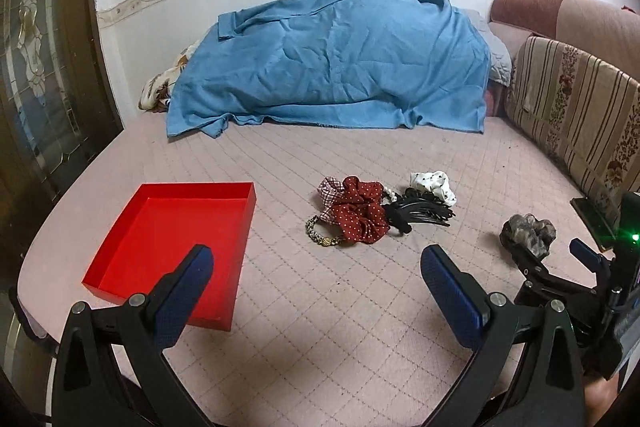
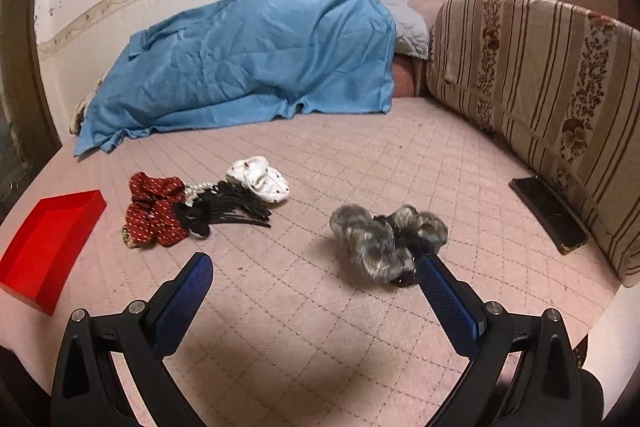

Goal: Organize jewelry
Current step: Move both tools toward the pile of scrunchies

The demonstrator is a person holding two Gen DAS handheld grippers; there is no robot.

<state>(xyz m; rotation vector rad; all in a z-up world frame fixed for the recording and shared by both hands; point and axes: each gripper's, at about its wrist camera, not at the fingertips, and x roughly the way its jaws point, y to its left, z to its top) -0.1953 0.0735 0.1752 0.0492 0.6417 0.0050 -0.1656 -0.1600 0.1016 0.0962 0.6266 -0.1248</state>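
Pink quilted bed surface (image 1: pixel 340 307) fills both views. Shallow red rectangular tray (image 1: pixel 168 247) lies lower left in the left view, nothing inside. At centre sits a heap: dark red white-dotted fabric scrunchie (image 1: pixel 360 213), black plastic claw clip (image 1: pixel 420 213), white dark-dotted scrunchie (image 1: pixel 434 185). Grey furry scrunchie (image 2: pixel 384 241) lies apart, right of centre. Only the right view shows a dark phone (image 2: pixel 550 215) at right. Left gripper (image 1: pixel 318 263) and right gripper (image 2: pixel 316 271) both gape wide, holding nothing; the right gripper's right finger sits just beside the grey scrunchie.

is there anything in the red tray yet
No, the shallow red rectangular tray shows only its bare red floor, with the hair accessories lying outside it on the pink quilted mattress.
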